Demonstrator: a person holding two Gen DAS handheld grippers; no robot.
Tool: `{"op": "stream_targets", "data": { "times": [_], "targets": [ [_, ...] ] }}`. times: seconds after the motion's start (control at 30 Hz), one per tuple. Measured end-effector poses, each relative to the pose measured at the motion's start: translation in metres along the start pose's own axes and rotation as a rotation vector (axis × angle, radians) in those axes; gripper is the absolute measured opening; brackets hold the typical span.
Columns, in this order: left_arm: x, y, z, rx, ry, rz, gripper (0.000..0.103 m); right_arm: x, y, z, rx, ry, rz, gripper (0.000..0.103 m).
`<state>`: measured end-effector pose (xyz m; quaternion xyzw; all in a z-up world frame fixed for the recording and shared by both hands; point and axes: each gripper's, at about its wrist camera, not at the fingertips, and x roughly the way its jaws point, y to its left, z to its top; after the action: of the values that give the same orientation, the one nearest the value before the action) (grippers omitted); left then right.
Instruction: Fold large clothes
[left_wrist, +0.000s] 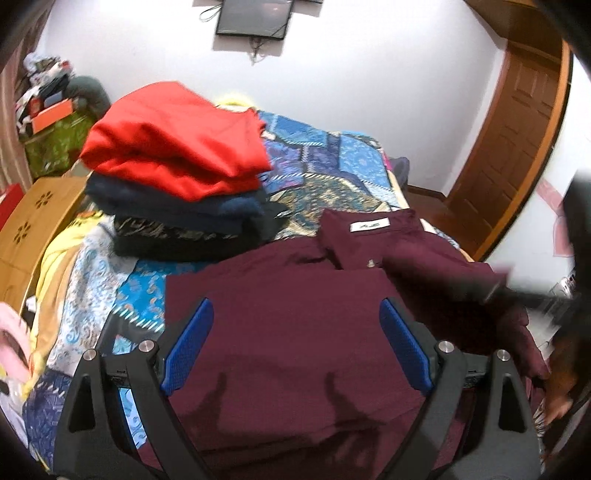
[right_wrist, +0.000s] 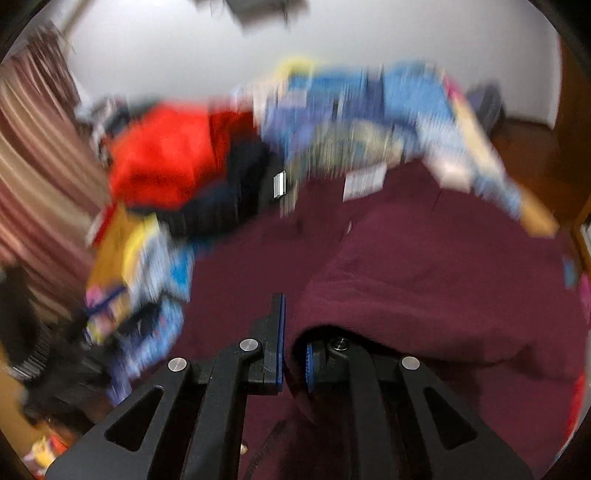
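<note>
The large maroon woven garment (left_wrist: 295, 332) lies spread across the near part of the bed, on its blue patchwork bedspread (left_wrist: 332, 162), with the collar and a white neck label (left_wrist: 369, 225) at the far side. The left tool (left_wrist: 297, 310) hangs over the cloth with its blue-padded fingers (left_wrist: 192, 332) wide apart and nothing between them; their shadows fall on the fabric below.

The left wrist view is sharp and shows what the other blurs: a stack of folded clothes (left_wrist: 177, 192) with a red piece on top, dark blue and black ones beneath, standing on the bedspread just beyond the garment's left corner, plus a wooden door (left_wrist: 517, 147) at the right and a dark framed panel (left_wrist: 255, 16) on the white wall.

The right wrist view is smeared, yet it alone shows the right tool (right_wrist: 293, 354): its fingers are together, clamped on a raised fold of the maroon garment (right_wrist: 424, 280) that drapes over the right finger. A striped curtain (right_wrist: 37, 155) shows at the left there.
</note>
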<state>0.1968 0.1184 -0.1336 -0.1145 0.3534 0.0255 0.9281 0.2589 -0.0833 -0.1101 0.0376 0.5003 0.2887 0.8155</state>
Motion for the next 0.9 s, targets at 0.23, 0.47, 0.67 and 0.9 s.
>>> {"op": "stream_targets", "data": {
  "times": [0.23, 0.47, 0.67, 0.9],
  "targets": [
    [-0.001, 0.000, -0.005, 0.021, 0.012, 0.030, 0.091, 0.017, -0.011, -0.025, -0.020, 0.089, -0.016, 0.014],
    [-0.004, -0.030, 0.003, 0.086, -0.012, 0.018, 0.091, -0.024, -0.011, -0.024, -0.054, 0.015, 0.001, 0.024],
    [-0.006, -0.073, 0.014, 0.180, -0.039, -0.014, 0.091, -0.079, -0.025, -0.031, -0.043, -0.175, -0.044, 0.047],
    [0.005, -0.136, 0.017, 0.326, -0.027, -0.078, 0.092, -0.131, -0.076, -0.041, 0.064, -0.350, -0.210, 0.053]
  ]
}}
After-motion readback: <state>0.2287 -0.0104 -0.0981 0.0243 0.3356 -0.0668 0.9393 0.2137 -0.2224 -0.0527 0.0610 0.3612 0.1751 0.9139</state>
